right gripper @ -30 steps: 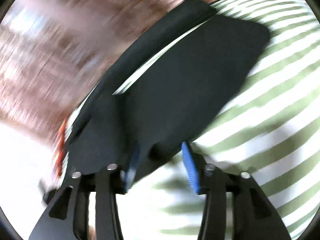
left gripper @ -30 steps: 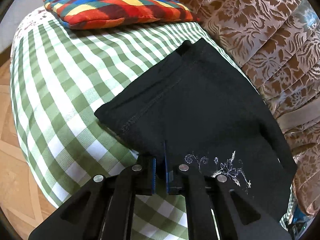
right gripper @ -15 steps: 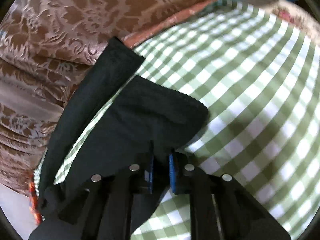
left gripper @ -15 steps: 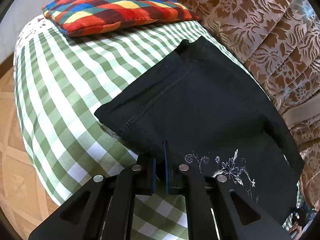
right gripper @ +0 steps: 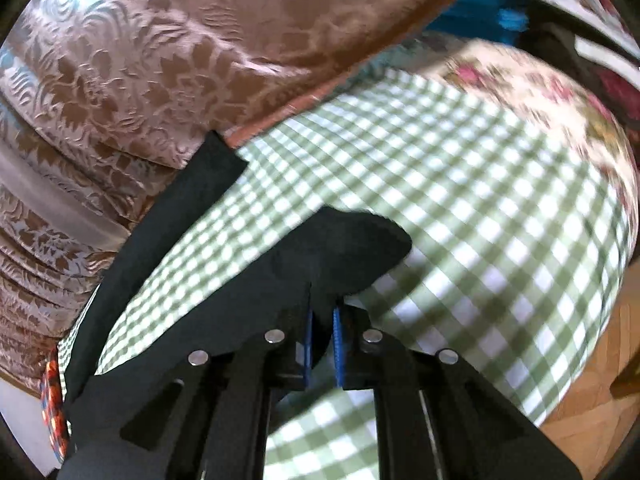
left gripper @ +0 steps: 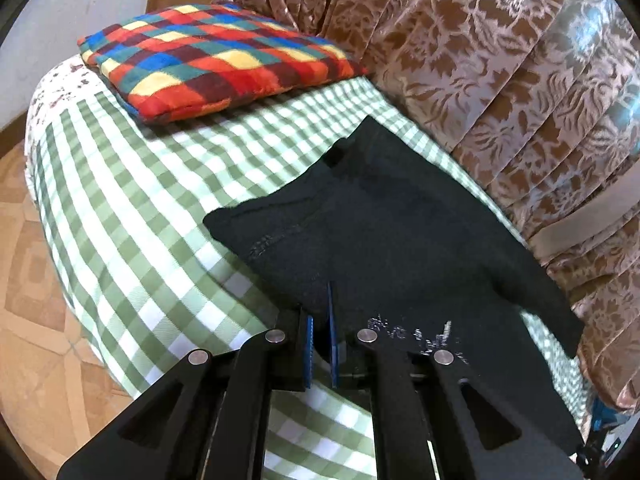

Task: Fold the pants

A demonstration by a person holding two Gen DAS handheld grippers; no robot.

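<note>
On the green checked cloth (left gripper: pixel 132 208), we are pinching black pants (left gripper: pixel 392 216) between both closed jaws: left gripper (left gripper: pixel 320 334), right gripper (right gripper: pixel 322 332).

Lighting: bright, even daylight; glare on the curtain (left gripper: pixel 592 40) far right of the left gripper (left gripper: pixel 320 344). Soft shadows fell on the checked cloth (right gripper: pixel 480 208) ahead of the right gripper (right gripper: pixel 322 344). Right view was motion-blurred. Fisheye bending, dark vignette at edges.
</note>
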